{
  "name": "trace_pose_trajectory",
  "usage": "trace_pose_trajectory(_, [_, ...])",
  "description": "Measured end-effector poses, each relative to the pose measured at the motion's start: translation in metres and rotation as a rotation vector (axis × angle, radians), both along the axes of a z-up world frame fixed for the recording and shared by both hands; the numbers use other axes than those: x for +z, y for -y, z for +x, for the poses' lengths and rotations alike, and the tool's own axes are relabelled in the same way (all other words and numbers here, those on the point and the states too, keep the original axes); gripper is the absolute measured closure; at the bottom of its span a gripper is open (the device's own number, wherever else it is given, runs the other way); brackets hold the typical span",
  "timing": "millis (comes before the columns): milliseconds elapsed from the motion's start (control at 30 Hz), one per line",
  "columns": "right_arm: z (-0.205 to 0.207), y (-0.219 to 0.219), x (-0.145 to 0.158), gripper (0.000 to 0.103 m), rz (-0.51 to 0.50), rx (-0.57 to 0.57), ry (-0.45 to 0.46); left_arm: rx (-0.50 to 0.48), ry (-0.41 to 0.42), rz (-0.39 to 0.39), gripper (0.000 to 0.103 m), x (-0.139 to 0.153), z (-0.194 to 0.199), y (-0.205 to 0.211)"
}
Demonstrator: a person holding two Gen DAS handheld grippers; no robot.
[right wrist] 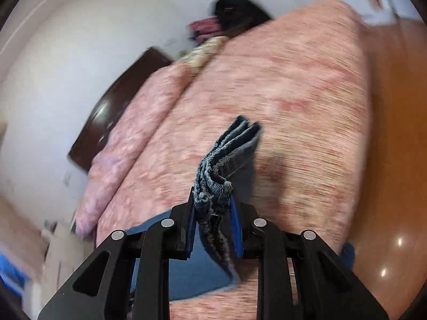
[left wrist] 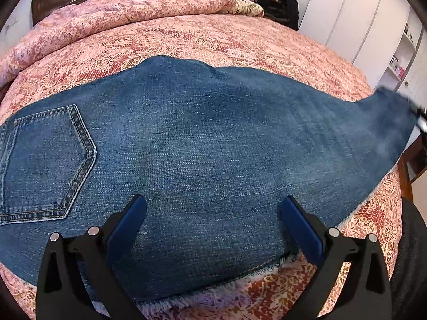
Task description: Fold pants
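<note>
Pants (left wrist: 202, 144): just one pair, blue denim, spread on the bed (left wrist: 186, 34) under my wide-open left claw (left wrist: 212, 208). My right claw (right wrist: 212, 205) is clamped on what looks like a bunched hem, several layers, though that view's pretty blurry.

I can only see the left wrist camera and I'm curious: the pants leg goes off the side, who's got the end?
Observer: The right gripper has it. Its pads are pinched on the bunched, frayed hem of the jeans.
Operator: Is the end lying on the bed?
Observer: No, it's lifted above the pink bedspread.
Operator: What's beside the bed there?
Observer: A shiny orange-brown wood floor.
</note>
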State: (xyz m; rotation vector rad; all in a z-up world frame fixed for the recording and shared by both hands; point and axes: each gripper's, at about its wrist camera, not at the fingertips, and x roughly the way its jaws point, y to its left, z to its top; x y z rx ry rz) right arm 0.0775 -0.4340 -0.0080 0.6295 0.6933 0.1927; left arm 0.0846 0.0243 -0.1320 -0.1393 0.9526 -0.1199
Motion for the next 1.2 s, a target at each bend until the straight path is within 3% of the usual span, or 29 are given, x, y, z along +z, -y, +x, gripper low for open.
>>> trace_pose_trajectory(133, [0.018,-0.069,0.024,0.081,-0.05,0.156,0.049,0.0,0.027,-0.014,0.002,-0.002,-0.003,-0.002])
trace_pose_trajectory(267, [0.032,-0.144,0.022,0.081,-0.093,0.34,0.043,0.002,0.052,-0.055,0.002,-0.001,-0.005,-0.007])
trace_pose_trajectory(400, [0.041,-0.221,-0.021,0.081,-0.166,0.533,-0.038,0.004,0.079,-0.143,0.002,0.0,-0.009,-0.019])
trace_pose_trajectory(500, [0.047,-0.259,-0.075,0.081,-0.247,0.625,-0.167,-0.006,0.067,-0.158,0.002,0.003,-0.01,-0.021])
trace_pose_trajectory(567, [0.043,-0.268,-0.097,0.081,-0.315,0.646,-0.196,-0.039,0.027,-0.102,0.002,0.007,-0.013,-0.016])
trace_pose_trajectory(633, [0.042,-0.266,-0.097,0.081,-0.323,0.65,-0.185,-0.08,-0.002,-0.028,0.002,0.013,-0.021,-0.013])
trace_pose_trajectory(733, [0.035,-0.271,-0.081,0.081,-0.377,0.646,-0.136,-0.078,0.062,0.043,0.002,0.033,-0.049,-0.025])
trace_pose_trajectory(833, [0.023,-0.287,-0.058,0.081,-0.377,0.657,-0.052,0.007,0.125,0.061,0.002,0.044,-0.062,-0.049])
trace_pose_trajectory(900, [0.017,-0.304,-0.053,0.081,-0.386,0.712,-0.022,0.093,0.154,0.025,0.002,0.045,-0.069,-0.069])
trace_pose_trajectory(1000, [0.014,-0.324,-0.074,0.08,-0.49,0.758,-0.054,0.187,0.115,-0.023,0.002,0.036,-0.066,-0.091])
trace_pose_trajectory(1100, [0.011,-0.331,-0.096,0.073,-0.545,0.793,-0.076,0.219,0.085,-0.046,0.002,0.025,-0.062,-0.099])
trace_pose_trajectory(1167, [0.009,-0.331,-0.088,0.047,-0.512,0.832,-0.107,0.219,0.084,-0.049,0.002,0.023,-0.06,-0.1])
trace_pose_trajectory(1200, [0.006,-0.325,-0.083,0.047,-0.475,0.842,-0.109,0.219,0.084,-0.047,0.002,0.022,-0.057,-0.1])
